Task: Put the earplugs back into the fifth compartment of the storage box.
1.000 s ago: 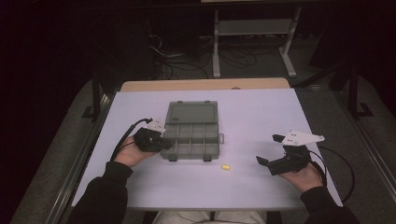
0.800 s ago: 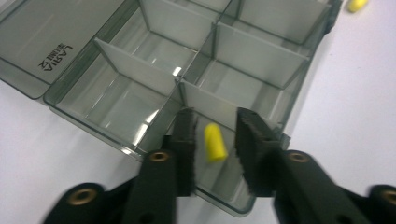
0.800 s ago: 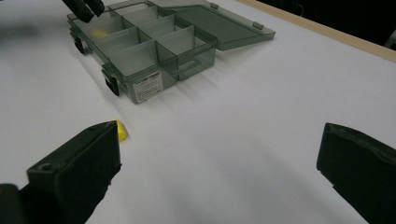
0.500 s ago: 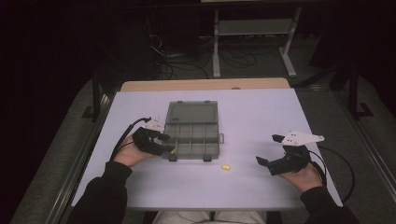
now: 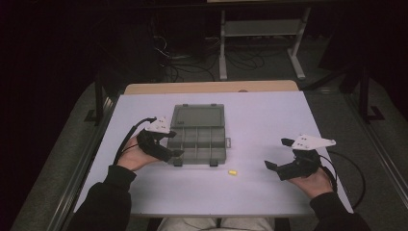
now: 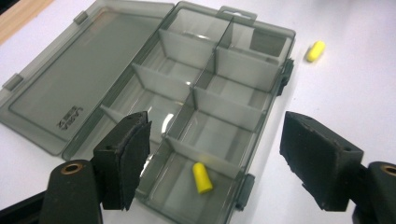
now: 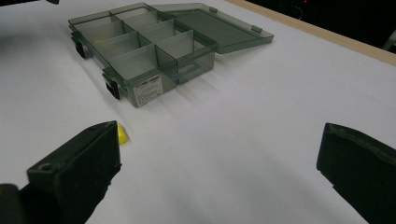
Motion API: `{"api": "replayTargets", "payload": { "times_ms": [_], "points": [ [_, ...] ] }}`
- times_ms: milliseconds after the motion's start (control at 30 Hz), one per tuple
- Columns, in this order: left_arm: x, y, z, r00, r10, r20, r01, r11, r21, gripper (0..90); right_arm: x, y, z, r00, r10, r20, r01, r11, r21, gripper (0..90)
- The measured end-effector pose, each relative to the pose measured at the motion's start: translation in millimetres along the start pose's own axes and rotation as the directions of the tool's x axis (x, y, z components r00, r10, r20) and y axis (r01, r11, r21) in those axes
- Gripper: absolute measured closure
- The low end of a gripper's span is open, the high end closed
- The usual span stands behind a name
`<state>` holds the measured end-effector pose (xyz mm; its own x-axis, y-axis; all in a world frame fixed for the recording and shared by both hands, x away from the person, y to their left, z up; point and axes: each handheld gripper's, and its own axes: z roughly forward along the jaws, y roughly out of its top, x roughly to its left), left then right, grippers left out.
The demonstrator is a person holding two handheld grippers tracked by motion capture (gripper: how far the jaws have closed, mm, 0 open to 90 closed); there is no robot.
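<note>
Hovering over the near left corner of the grey compartment box (image 5: pixel 197 139), the left gripper (image 5: pixel 175 153) has its jaws spread wide, and they have just been opening, with nothing pressed between the pads. And look down through the left gripper view: a yellow earplug (image 6: pixel 201 178) lies loose in the box's nearest corner compartment, right below the gap between those jaws, touching neither pad. The box sits on the white worktop (image 5: pixel 269 120) with its clear lid (image 5: pixel 197 115) folded flat back on the far side, dividers all showing, the other compartments bare as far as I can tell.

Over to the other side: a second yellow earplug (image 5: pixel 232 172) rests on the worktop just in front of the box's near right corner, apart from it. The right gripper (image 5: pixel 274 168) sits low in the person's hand, well off to the right of that plug, jaws open wide and holding nothing. In the right gripper view the plug (image 7: pixel 121 134) peeks out just behind the left-hand jaw, with the box (image 7: pixel 140 51) farther off beyond it
</note>
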<state>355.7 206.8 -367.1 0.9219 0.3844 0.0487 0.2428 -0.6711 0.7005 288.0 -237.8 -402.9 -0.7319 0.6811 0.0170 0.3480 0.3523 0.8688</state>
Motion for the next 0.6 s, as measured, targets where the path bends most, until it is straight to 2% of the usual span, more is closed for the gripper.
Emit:
{"api": "replayTargets", "payload": {
  "times_ms": [300, 367, 600],
  "points": [
    [-13.3, 17.6, -0.5, 0.9981, 0.059, 0.016, -0.058, 0.9978, -0.030, 16.6, 0.0, 0.3, -0.8, 1.0000, 0.002, 0.000, -0.002, 1.0000, -0.002, 0.0],
    [-16.4, 20.8, 0.5, 0.9973, 0.073, 0.007, -0.073, 0.9968, -0.033, 15.2, 0.0, 0.4, -0.9, 1.0000, 0.001, 0.000, -0.001, 1.0000, -0.003, 0.0],
    [-23.3, 27.7, 8.4, 0.9956, 0.090, 0.024, -0.089, 0.9950, -0.045, 12.0, 0.0, 0.8, -1.3, 1.0000, -0.001, -0.001, 0.001, 1.0000, -0.005, 0.0]
  ]
}}
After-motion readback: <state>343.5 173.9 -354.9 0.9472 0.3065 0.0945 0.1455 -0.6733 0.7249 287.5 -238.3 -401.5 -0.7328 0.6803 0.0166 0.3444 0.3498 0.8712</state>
